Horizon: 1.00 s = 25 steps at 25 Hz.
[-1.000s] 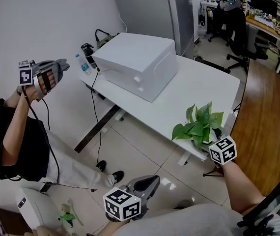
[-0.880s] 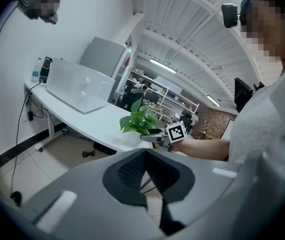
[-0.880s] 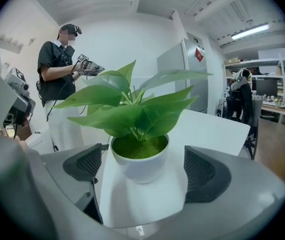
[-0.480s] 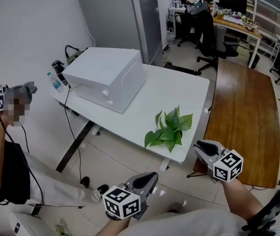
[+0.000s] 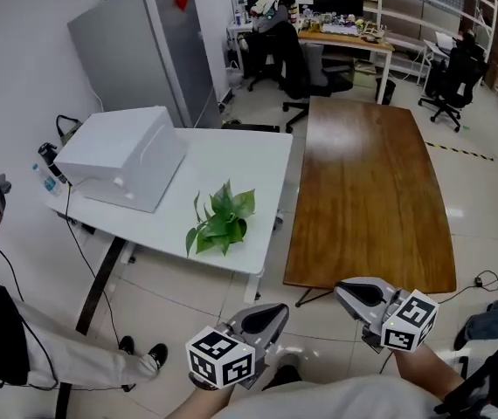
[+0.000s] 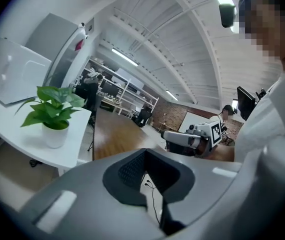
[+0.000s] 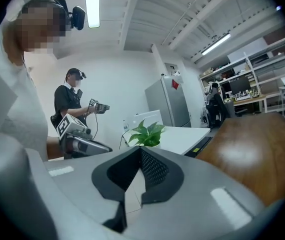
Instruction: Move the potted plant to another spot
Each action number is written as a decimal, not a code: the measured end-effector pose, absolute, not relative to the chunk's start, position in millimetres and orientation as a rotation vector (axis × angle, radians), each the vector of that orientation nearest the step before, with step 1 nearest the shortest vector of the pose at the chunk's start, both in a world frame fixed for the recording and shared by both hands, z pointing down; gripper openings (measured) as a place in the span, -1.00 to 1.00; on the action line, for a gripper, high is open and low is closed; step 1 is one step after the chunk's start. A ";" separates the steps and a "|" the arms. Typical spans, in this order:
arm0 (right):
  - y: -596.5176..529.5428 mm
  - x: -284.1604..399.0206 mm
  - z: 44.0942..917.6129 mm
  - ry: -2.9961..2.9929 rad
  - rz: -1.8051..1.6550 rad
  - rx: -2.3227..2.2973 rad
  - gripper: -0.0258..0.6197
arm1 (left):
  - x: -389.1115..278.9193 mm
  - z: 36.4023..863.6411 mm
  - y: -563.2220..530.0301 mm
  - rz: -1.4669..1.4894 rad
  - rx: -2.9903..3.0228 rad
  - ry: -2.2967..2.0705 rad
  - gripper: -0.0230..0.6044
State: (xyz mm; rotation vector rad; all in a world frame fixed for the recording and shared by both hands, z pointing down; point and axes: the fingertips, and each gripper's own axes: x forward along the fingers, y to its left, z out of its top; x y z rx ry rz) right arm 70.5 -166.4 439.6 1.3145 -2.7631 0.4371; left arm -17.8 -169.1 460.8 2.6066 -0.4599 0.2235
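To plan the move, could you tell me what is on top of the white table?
On the white table: the potted plant by the near edge, a large white box at the left end. Leaves cover the pot from above.

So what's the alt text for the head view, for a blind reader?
A potted plant stands untouched near the edge of a white table, beside a brown wooden table. In the foreground the left tongs are shut and the right tongs have just closed on nothing, both well short of the plant.
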 end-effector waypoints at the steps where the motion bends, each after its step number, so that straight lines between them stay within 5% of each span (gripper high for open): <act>1: -145.9 79.4 436.2 -2.757 0.440 1.330 -0.90 | -7.1 457.4 -153.4 0.222 2.615 -0.443 -0.94; 13: 98.7 142.6 419.7 -2.723 0.527 1.449 -0.91 | 78.9 415.7 61.1 0.222 2.719 -0.333 -0.94; 25: 182.1 137.9 403.4 -2.688 0.602 1.507 -0.91 | 97.0 395.8 157.5 0.373 2.744 -0.147 -0.94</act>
